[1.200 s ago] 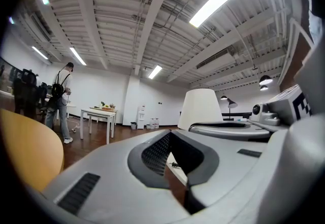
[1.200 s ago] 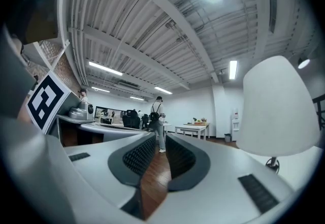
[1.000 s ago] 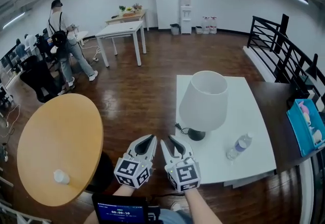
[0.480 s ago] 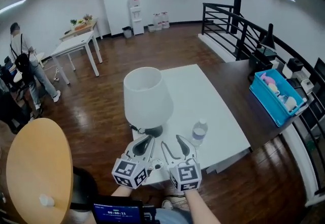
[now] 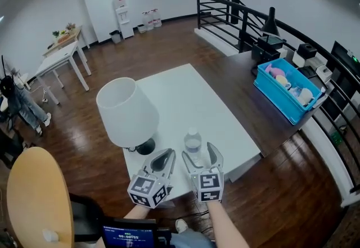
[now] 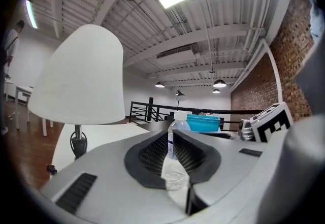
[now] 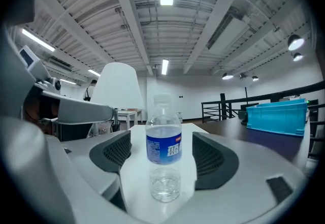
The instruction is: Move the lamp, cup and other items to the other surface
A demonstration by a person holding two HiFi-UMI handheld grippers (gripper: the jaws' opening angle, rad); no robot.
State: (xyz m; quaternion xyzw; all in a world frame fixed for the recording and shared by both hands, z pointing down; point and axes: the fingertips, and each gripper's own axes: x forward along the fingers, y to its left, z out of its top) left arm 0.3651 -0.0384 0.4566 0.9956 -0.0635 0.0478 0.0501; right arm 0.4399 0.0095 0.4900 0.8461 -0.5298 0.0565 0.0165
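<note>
- Head view: a white table (image 5: 185, 92) carries a lamp (image 5: 125, 111) with a white shade and a dark round base, standing upright near the table's near-left corner.
- A clear water bottle (image 5: 193, 141) with a blue label stands upright just to the right of the lamp, close to the near edge.
- The right gripper (image 5: 199, 154) is level with the bottle. Its jaws have just been opening and stand wide apart, with the bottle between them and a gap on each side, so neither pad presses on it.
- Right gripper view: the bottle (image 7: 163, 141) stands centred between the two dark pads.
- The left gripper (image 5: 167, 155) sits beside the right one, in front of the lamp base. Its jaws are drawn together to a thin slit and hold nothing.
- A blue bin (image 5: 287, 90) sits on the dark counter to the right.
- A round wooden table (image 5: 34, 196) stands at lower left.
</note>
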